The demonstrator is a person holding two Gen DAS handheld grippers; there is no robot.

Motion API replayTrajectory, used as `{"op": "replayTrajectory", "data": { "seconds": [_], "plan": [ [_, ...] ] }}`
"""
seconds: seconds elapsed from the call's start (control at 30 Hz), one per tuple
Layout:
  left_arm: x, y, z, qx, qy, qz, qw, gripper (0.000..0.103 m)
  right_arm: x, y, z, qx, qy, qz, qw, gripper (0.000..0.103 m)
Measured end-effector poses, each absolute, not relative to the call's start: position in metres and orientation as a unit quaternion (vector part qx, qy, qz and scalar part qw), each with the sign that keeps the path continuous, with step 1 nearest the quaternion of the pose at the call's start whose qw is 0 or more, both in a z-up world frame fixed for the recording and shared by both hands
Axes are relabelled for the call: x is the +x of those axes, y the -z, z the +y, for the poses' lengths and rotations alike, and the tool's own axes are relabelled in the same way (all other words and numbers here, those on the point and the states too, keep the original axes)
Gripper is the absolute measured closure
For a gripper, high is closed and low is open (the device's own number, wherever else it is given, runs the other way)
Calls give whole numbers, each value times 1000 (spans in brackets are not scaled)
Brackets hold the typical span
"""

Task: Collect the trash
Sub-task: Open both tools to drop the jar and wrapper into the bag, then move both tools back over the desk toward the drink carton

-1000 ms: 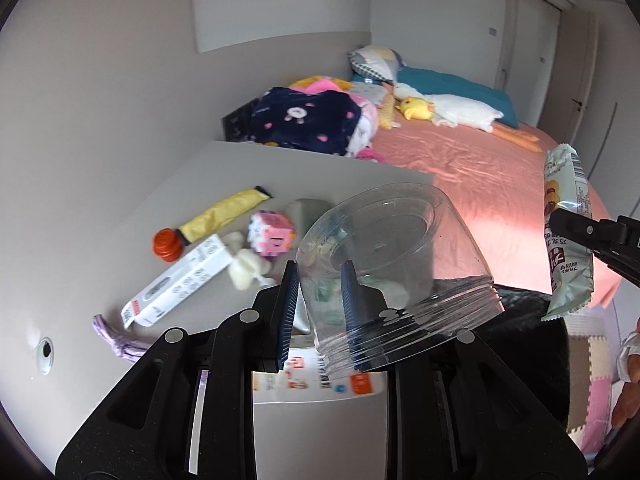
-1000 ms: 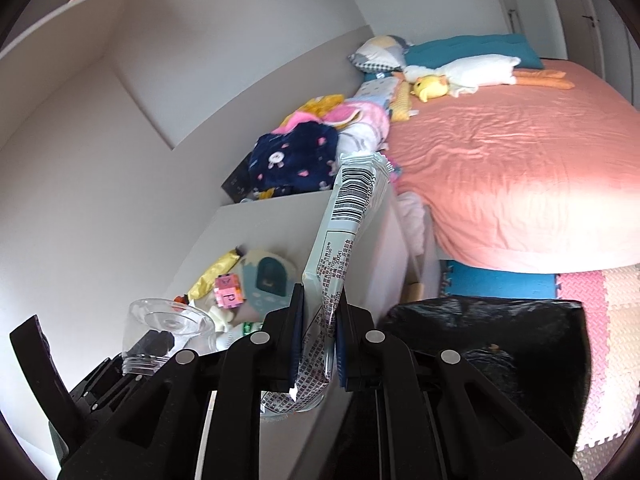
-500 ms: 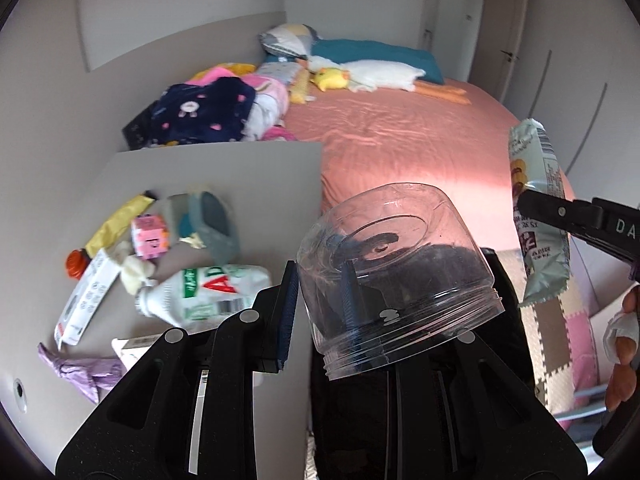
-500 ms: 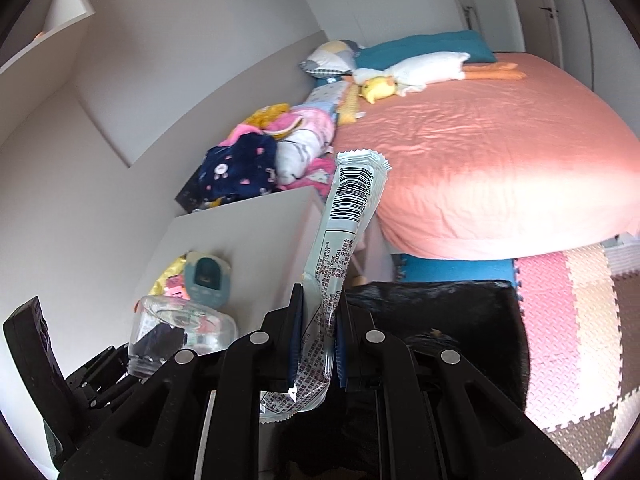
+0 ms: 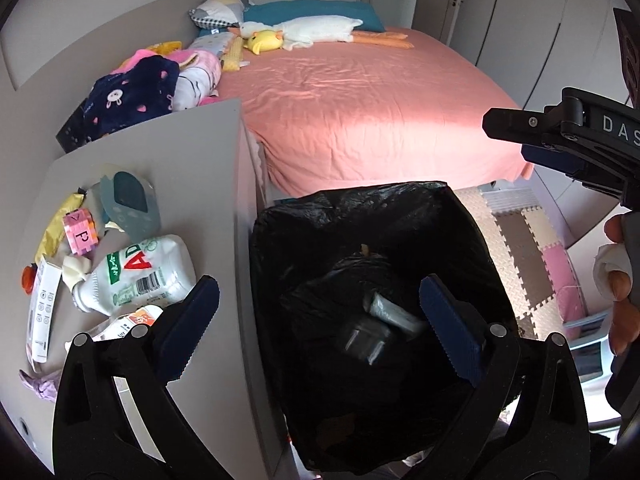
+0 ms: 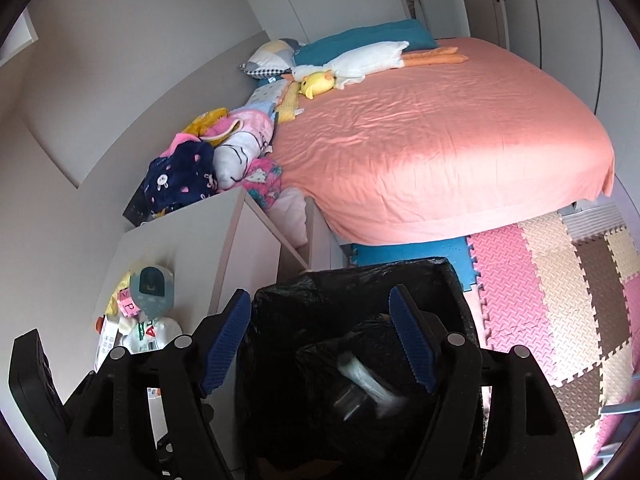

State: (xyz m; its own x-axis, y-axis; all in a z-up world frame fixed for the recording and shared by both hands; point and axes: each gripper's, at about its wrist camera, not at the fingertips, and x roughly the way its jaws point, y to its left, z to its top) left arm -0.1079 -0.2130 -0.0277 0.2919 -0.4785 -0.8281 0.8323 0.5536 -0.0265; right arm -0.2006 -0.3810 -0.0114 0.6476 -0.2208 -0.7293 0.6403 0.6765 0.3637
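Both grippers stood with jaws spread wide and nothing between them, the left gripper [image 5: 320, 312] and the right gripper [image 6: 324, 340] each above the black-lined trash bin [image 5: 460, 216]. Inside the bin, near its centre, lay a clear plastic jar [image 5: 364, 342] and a pale wrapper [image 5: 394, 314], both blurred. At nine o'clock from the bin, on the grey tabletop [image 5: 192, 168], sat a white bottle [image 5: 140, 276], a pink cube [image 5: 80, 234] and a yellow wrapper [image 5: 56, 228].

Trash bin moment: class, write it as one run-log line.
left gripper: open, empty | right gripper: open, empty | trash bin: clear jar and snack wrapper inside | table: litter remains
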Motion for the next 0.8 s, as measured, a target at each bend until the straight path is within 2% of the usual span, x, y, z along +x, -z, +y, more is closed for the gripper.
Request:
{"op": "replayTrajectory", "data": {
  "seconds": [0.8],
  "plan": [
    [-74, 37, -132, 166, 313, 449, 820, 6, -130, 22, -311, 258, 137, 383, 876, 30]
  ]
}}
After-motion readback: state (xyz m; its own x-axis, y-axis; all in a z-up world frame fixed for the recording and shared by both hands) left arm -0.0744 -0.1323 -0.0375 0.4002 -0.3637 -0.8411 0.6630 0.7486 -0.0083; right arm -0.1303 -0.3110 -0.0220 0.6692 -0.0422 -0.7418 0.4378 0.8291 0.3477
